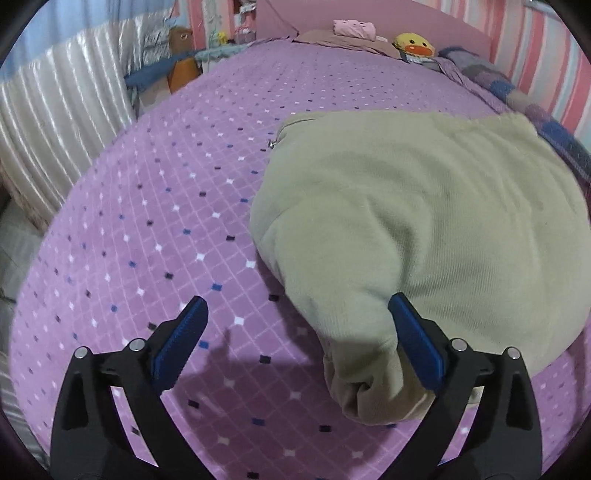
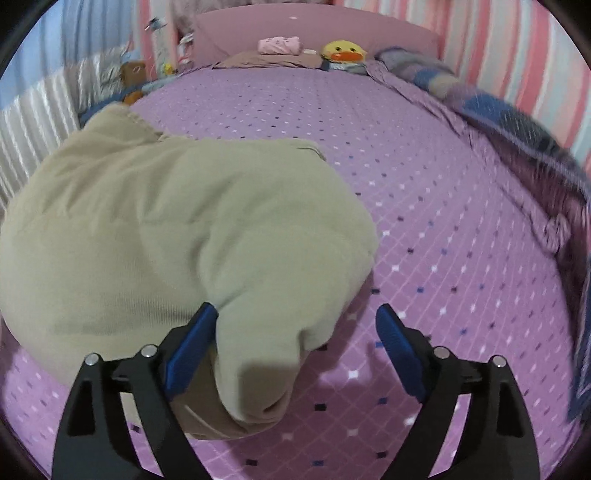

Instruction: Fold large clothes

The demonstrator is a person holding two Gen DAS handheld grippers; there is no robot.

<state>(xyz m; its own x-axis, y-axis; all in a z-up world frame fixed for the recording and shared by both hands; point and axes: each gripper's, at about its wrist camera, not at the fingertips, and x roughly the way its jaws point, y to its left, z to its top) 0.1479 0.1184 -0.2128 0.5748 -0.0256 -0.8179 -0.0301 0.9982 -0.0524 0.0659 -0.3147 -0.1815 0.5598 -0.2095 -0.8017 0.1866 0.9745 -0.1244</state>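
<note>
A large beige fleece garment (image 1: 413, 221) lies bunched on the purple checked bedspread (image 1: 166, 206). My left gripper (image 1: 297, 306) stands open at the garment's near left corner. Its right blue pad (image 1: 413, 339) rests against a rolled cuff (image 1: 369, 380), and its left pad is over bare bedspread. In the right wrist view the same garment (image 2: 166, 229) fills the left side. My right gripper (image 2: 297, 314) is open, a folded sleeve end (image 2: 258, 376) lying between its jaws beside the left pad (image 2: 192, 343). Neither pair of pads presses on the cloth.
At the head of the bed sit a yellow duck plush (image 1: 413, 44), a pink roll (image 1: 354, 27) and a brown pillow. A patchwork blanket (image 2: 517, 122) runs along the right edge. White pleated curtains (image 1: 48, 122) and a brown plush toy (image 1: 181, 37) stand at the left.
</note>
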